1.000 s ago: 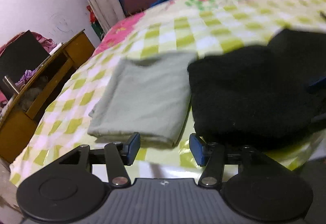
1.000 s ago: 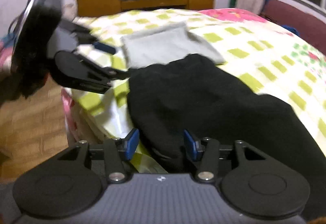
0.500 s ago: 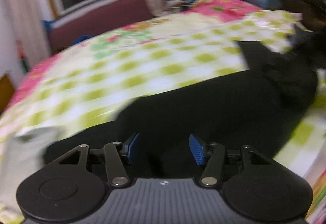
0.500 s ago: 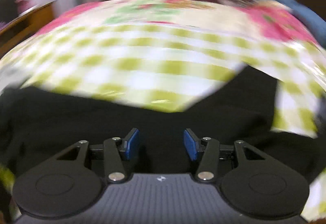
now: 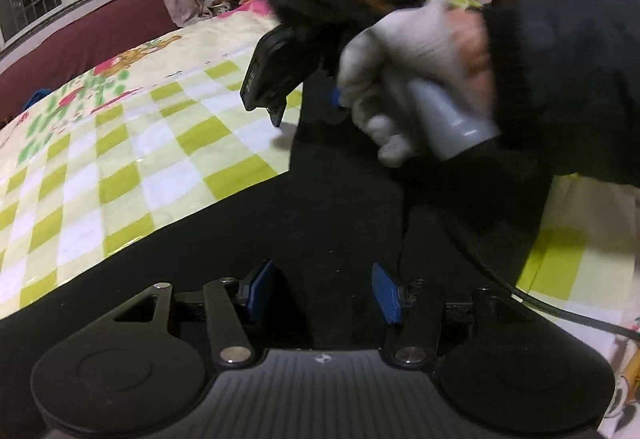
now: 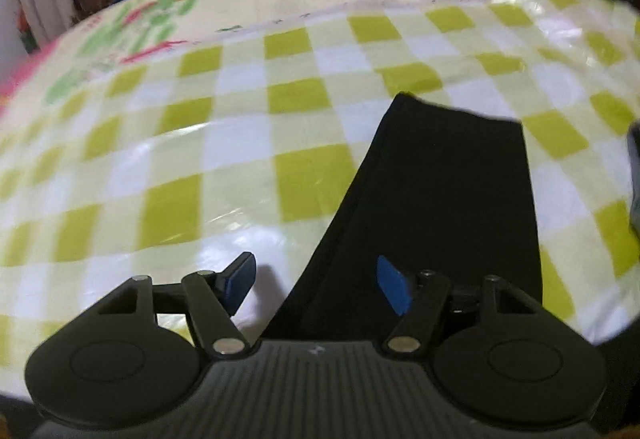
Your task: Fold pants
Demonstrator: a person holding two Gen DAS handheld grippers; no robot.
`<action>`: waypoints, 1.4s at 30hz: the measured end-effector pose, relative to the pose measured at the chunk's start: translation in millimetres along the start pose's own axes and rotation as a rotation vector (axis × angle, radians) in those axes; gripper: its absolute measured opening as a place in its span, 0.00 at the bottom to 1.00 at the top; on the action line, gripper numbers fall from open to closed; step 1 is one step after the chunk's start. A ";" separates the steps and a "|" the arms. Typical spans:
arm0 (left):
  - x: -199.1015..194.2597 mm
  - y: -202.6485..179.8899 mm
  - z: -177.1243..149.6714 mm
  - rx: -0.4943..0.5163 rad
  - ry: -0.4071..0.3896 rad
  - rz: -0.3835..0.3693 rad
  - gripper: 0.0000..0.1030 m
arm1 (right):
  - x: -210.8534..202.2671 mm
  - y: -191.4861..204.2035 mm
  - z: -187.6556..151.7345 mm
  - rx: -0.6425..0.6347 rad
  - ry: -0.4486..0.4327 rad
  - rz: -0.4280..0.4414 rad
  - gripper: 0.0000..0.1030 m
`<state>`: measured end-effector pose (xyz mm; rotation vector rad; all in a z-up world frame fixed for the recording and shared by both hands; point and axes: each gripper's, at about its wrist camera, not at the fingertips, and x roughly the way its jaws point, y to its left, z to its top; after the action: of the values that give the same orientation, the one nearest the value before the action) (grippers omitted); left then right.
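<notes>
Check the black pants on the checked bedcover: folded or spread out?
Spread out, not yet folded. The black pants lie flat on the green-and-white checked bedcover, one leg reaching to its hem; nothing is doubled over in either view.

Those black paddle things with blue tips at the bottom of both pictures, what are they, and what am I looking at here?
They are hand-held grippers, each with a camera looking along its two fingers. One picture looks out from the left gripper, the other from the right gripper. In the left view you can also see the right gripper from outside, held by a gloved hand. Black pants lie stretched on a bed cover of green and white checks. Both grippers are open, holding nothing; the right one's jaws have just been opening, its left tip over the cover, its right tip over the pants.
</notes>
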<state>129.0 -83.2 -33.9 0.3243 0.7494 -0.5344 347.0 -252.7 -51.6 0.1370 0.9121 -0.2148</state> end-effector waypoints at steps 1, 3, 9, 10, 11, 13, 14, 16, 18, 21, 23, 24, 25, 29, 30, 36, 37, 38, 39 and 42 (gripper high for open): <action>-1.5 -1.8 -2.3 0.007 0.000 0.002 0.66 | 3.1 -3.5 0.3 0.001 -0.015 -0.015 0.49; -3.5 -3.6 -6.1 0.015 0.003 0.007 0.66 | 1.9 -23.0 1.8 0.065 -0.022 0.012 0.17; -6.7 -14.4 -0.1 0.050 0.006 0.017 0.65 | -63.1 -99.4 -7.3 0.263 -0.115 0.237 0.03; -6.9 -15.3 2.4 0.055 0.002 0.018 0.65 | -79.4 -114.3 -12.4 0.301 -0.147 0.278 0.03; -9.0 -18.2 3.4 0.062 -0.006 0.015 0.65 | -99.4 -131.7 -19.3 0.343 -0.190 0.320 0.03; -15.0 -26.0 4.8 0.079 -0.025 0.000 0.65 | -132.9 -164.7 -38.1 0.418 -0.266 0.366 0.03; -15.8 -28.6 5.0 0.087 -0.027 -0.007 0.65 | -146.8 -181.7 -51.4 0.453 -0.297 0.374 0.04; -12.1 -37.2 1.8 0.110 -0.009 -0.022 0.65 | -153.0 -206.2 -73.3 0.475 -0.292 0.361 0.08; -5.0 -45.1 -0.3 0.130 0.019 -0.020 0.65 | -137.9 -216.8 -86.1 0.447 -0.193 0.275 0.08; -2.0 -50.2 0.6 0.152 0.022 0.000 0.65 | -119.2 -228.7 -99.6 0.492 -0.108 0.303 0.08; -1.7 -48.5 2.4 0.139 0.031 -0.005 0.65 | -117.4 -229.8 -102.1 0.498 -0.105 0.280 0.11; -1.4 -47.2 2.9 0.133 0.035 -0.008 0.65 | -118.2 -228.7 -102.5 0.476 -0.114 0.234 0.13; -1.5 -46.4 2.6 0.129 0.036 -0.009 0.65 | -119.3 -227.0 -102.0 0.445 -0.121 0.183 0.18; 0.1 -46.0 2.4 0.137 0.030 -0.005 0.65 | -122.6 -217.3 -102.0 0.310 -0.109 -0.029 0.17; 0.4 -46.1 2.3 0.135 0.029 -0.005 0.65 | -123.8 -218.2 -104.8 0.292 -0.104 -0.078 0.16; 2.0 -41.9 1.4 0.108 0.020 -0.022 0.65 | -140.9 -251.6 -137.0 0.395 -0.122 -0.312 0.19; 2.0 -41.1 1.0 0.106 0.019 -0.024 0.65 | -145.6 -260.3 -142.1 0.431 -0.117 -0.335 0.19; 1.8 -40.3 0.6 0.105 0.017 -0.026 0.65 | -150.4 -269.2 -148.6 0.466 -0.120 -0.345 0.17; 2.1 -39.9 0.2 0.104 0.015 -0.026 0.65 | -156.2 -274.6 -151.9 0.494 -0.131 -0.341 0.16; 1.4 -39.2 -0.8 0.105 0.013 -0.026 0.65 | -180.6 -273.1 -146.5 0.546 -0.220 -0.249 0.22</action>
<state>107.2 -115.4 -39.0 0.4164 0.7401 -0.5978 61.3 -464.3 -3.9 0.4958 0.6317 -0.6963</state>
